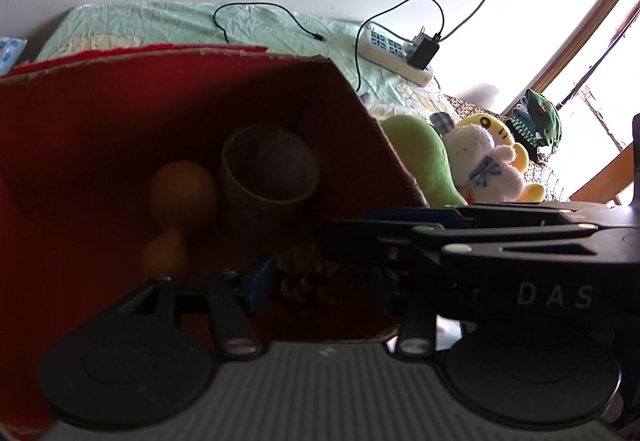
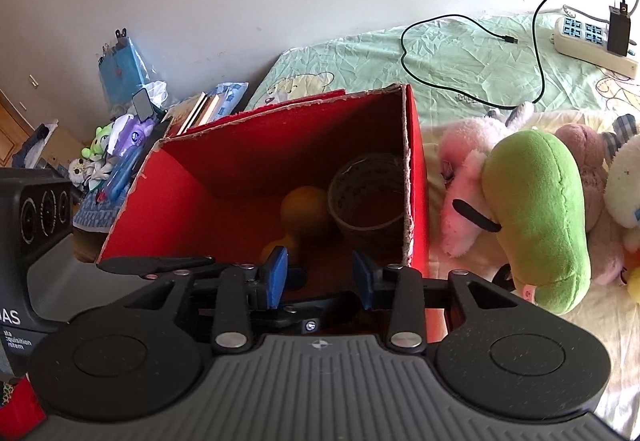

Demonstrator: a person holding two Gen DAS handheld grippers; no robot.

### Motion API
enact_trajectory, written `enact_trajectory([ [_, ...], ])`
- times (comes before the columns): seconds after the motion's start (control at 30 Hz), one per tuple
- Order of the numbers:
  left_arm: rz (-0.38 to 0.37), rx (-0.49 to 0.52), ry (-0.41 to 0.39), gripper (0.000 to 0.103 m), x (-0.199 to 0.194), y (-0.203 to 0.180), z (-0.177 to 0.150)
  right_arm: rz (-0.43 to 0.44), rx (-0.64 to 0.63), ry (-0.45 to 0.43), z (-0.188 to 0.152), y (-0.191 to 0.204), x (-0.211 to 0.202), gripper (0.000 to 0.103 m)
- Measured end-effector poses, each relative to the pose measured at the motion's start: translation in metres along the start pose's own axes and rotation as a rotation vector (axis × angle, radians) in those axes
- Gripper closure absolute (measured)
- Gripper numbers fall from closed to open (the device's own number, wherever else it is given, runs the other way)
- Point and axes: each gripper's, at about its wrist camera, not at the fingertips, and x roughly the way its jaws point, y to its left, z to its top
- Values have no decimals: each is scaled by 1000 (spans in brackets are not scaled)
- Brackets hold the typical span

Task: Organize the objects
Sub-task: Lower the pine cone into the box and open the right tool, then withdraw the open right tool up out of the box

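A red cardboard box [image 1: 80, 169] [image 2: 176, 193] stands open on the bed. Inside it are a brown tape roll [image 1: 270, 171] [image 2: 370, 197] and an orange gourd-shaped toy [image 1: 180, 201] [image 2: 304, 209]. My left gripper [image 1: 320, 285] reaches into the box, jaws apart, with a dark patterned object [image 1: 304, 277] low between its fingers; contact is unclear. My right gripper [image 2: 320, 275] hovers over the box's near edge, open with nothing between its blue pads [image 2: 277, 273]. Its black arm [image 1: 480, 241] crosses the left wrist view.
Plush toys lie right of the box: a green one [image 2: 536, 217] [image 1: 424, 157], a pink one [image 2: 464, 181], a white one [image 1: 480, 165]. A power strip [image 2: 592, 41] [image 1: 396, 55] with charger and black cable [image 2: 440, 21] rests on the green sheet. Clutter [image 2: 120, 145] sits left.
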Motion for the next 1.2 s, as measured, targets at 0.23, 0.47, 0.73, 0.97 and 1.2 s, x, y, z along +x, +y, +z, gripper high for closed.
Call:
enact_trajectory([
  [0.23, 21, 16, 6, 56, 3, -5, -1, 3, -8, -15, -1, 0, -1, 63],
  [0.47, 84, 34, 3, 46, 3, -9, 0, 6, -6, -35, -3, 0, -2, 63],
  [0.73, 181, 51, 10, 39, 0, -13, 0, -1, 0, -46, -5, 1, -4, 63],
  [0.97, 295, 72, 10, 36, -7, -20, -1, -3, 28, -53, -9, -1, -11, 62],
  [1.2, 383, 82, 0, 32, -16, -30, -4, 19, 68, -67, -15, -4, -20, 61],
])
